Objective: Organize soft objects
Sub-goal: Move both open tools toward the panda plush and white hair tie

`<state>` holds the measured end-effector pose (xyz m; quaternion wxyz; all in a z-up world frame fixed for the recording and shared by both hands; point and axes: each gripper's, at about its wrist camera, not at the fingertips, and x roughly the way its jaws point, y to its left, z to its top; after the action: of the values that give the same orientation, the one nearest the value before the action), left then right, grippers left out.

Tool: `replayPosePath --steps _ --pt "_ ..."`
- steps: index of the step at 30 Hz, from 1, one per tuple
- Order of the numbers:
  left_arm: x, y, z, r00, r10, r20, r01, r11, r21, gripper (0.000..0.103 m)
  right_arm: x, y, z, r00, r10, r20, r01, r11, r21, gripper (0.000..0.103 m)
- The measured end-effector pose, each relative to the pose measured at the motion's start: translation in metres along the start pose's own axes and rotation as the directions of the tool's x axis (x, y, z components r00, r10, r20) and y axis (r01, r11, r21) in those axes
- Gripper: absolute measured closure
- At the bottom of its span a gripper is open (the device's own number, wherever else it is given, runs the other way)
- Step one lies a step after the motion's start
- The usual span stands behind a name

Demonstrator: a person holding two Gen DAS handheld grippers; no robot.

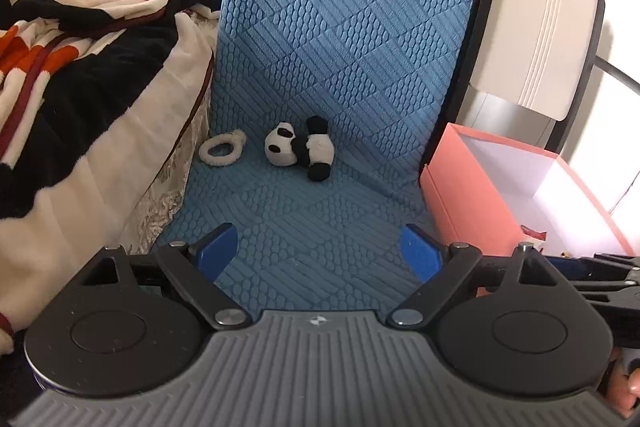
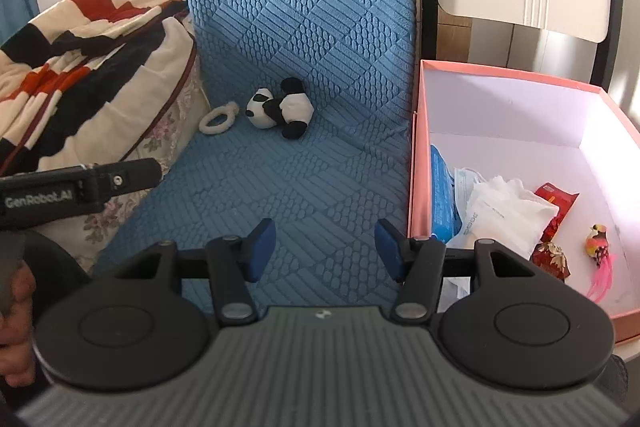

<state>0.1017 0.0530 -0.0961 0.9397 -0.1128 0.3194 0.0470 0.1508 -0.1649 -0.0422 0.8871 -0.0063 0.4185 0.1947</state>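
Note:
A small black-and-white plush panda (image 1: 301,149) lies on its side at the back of a blue quilted chair seat (image 1: 296,227), also in the right wrist view (image 2: 281,107). A cream fuzzy hair tie (image 1: 221,148) lies just left of it, also in the right wrist view (image 2: 218,118). My left gripper (image 1: 319,251) is open and empty, low over the seat's front. My right gripper (image 2: 325,246) is open and empty, over the seat's front right, beside the pink box (image 2: 416,187).
The pink open box (image 1: 452,203) stands right of the chair and holds tissue packs (image 2: 504,215), a red packet (image 2: 558,203), a small bird toy (image 2: 598,239). A striped blanket (image 1: 80,67) on a bed lies to the left. A white chair back (image 1: 536,27) stands behind.

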Motion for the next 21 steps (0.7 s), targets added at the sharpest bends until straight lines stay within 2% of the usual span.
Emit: replayPosePath --steps 11,13,21 --pt "0.038 0.014 0.003 0.999 -0.025 -0.035 0.024 0.999 -0.042 0.012 0.018 0.003 0.005 1.0 0.017 0.024 -0.017 1.0 0.002 0.046" --pt "0.045 0.017 0.005 0.999 -0.023 -0.046 0.021 0.999 -0.05 0.012 0.026 0.005 0.008 1.0 0.009 -0.006 -0.009 1.0 -0.015 0.046" --pt "0.065 0.031 0.018 0.998 -0.024 -0.061 0.018 0.995 -0.102 0.012 0.043 0.0 0.014 0.999 0.054 0.005 -0.054 0.999 -0.006 0.046"
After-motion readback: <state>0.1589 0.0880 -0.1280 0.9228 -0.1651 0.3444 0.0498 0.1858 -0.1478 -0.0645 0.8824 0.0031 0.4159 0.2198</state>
